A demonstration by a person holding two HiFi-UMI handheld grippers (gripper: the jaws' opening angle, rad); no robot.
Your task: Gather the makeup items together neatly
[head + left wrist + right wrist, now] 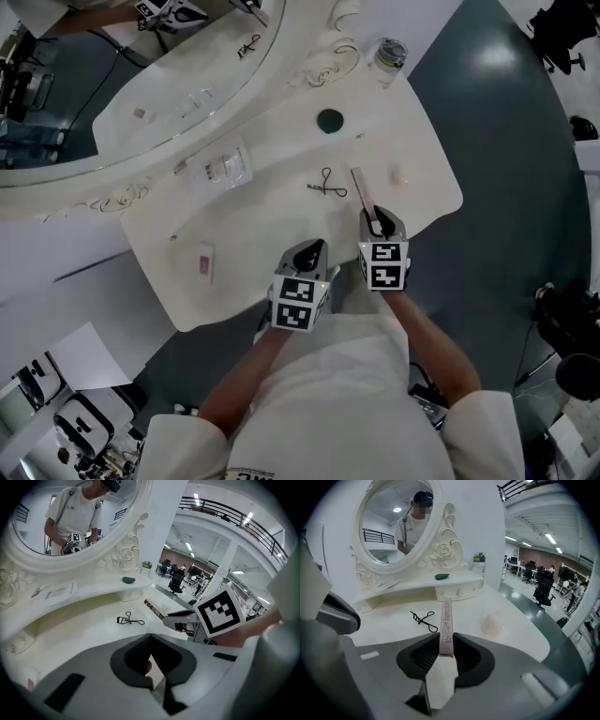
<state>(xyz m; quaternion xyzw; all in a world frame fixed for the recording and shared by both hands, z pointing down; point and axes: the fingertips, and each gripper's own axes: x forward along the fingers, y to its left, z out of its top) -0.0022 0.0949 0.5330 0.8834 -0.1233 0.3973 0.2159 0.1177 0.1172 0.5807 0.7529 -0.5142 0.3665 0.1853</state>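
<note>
Holding the pink box (446, 616)
My right tongs (446, 648) are pinching it by its near end over the vanity top (384, 623), left tongs (151, 658) pressed together, empty; gripped so far back, its tip could be knocking the nearby eyelash curler (423, 618).

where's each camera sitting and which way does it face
Head view: on the head, steeply down at the table; arms, left gripper, right gripper show.
Left gripper view: on the left gripper, facing the mirror; its shut fingers show.
Right gripper view: on the right gripper, facing the mirror; its fingers hold a box.
All three share the curler.
</note>
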